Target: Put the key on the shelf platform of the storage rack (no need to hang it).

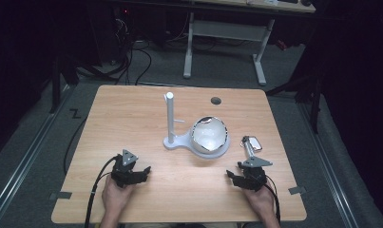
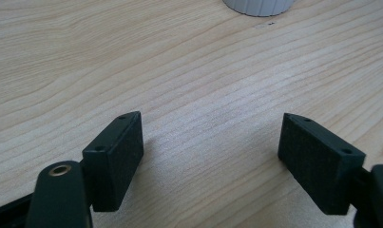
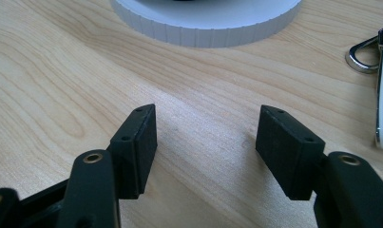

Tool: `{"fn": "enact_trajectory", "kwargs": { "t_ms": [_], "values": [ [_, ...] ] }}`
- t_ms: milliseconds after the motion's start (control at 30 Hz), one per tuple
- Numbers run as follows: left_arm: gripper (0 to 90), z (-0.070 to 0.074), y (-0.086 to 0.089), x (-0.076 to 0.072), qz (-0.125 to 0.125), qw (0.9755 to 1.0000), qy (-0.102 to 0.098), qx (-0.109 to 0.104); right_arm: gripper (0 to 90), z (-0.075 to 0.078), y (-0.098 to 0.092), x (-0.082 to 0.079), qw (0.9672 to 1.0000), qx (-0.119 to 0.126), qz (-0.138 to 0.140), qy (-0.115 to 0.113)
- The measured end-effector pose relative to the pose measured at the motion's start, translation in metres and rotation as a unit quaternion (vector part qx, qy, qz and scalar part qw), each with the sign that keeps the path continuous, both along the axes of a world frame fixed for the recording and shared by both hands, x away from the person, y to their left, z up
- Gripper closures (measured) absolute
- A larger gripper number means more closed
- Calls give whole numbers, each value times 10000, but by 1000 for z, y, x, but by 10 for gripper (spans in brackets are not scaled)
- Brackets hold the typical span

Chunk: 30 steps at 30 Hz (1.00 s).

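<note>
a: the left gripper [image 1: 138, 172] rests low over the pale wooden table [image 1: 132, 114], jaws spread wide with bare wood between the pads [image 2: 118, 152]; it holds nothing.

b: and the right gripper [image 1: 234, 176]?

a: its jaws stand partly open, narrower than the left pair, with empty table between them; its fingers [image 3: 141, 137] clamp nothing; the nearest thing to it is the silver metal key ring with a striped strap [image 1: 251, 144], lying flat on the table just ahead of that gripper and slightly to its right; in the right gripper view the key ring [image 3: 381, 85] sits off the right jaw, not between the two.

b: what stands beyond?

a: a white plastic stand with an upright post and a round base [image 1: 171, 121], and on that base a shiny crumpled silvery dome [image 1: 209, 134]; the base rim [image 3: 208, 26] lies close ahead of the right gripper.

b: what could go wrong from here?

a: judging by the layout, a straight push forward would miss the key ring and meet the base rim; the strap lies flat, so jaws closing too high may slide off it or shove it away; a wide sweep could knock the stand and tip the dome; the trailing cable may also drag.
</note>
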<state>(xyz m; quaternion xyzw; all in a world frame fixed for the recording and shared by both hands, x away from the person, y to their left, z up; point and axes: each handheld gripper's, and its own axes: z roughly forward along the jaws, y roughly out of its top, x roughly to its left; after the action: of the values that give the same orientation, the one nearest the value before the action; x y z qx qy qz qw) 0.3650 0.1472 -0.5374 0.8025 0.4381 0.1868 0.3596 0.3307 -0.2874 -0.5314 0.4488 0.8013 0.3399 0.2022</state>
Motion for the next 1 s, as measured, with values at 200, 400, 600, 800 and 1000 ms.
{"fn": "enact_trajectory", "kwargs": {
  "t_ms": [200,400,600,800,1000],
  "values": [
    [237,0,0,0,0,10000,1,-1,394,0,0,0,10000,1,-3,1],
    [237,0,0,0,10,10000,-3,-2,394,0,0,1,10000,9,2,-8],
    [237,0,0,0,18,10000,-3,-2,395,0,0,0,10000,10,-15,-2],
    [237,0,0,0,15,10000,-1,0,398,0,2,0,9999,20,-137,2],
    [239,0,0,0,19,10000,0,-7,393,1,3,0,9998,-20,-189,13]
  ]
}}
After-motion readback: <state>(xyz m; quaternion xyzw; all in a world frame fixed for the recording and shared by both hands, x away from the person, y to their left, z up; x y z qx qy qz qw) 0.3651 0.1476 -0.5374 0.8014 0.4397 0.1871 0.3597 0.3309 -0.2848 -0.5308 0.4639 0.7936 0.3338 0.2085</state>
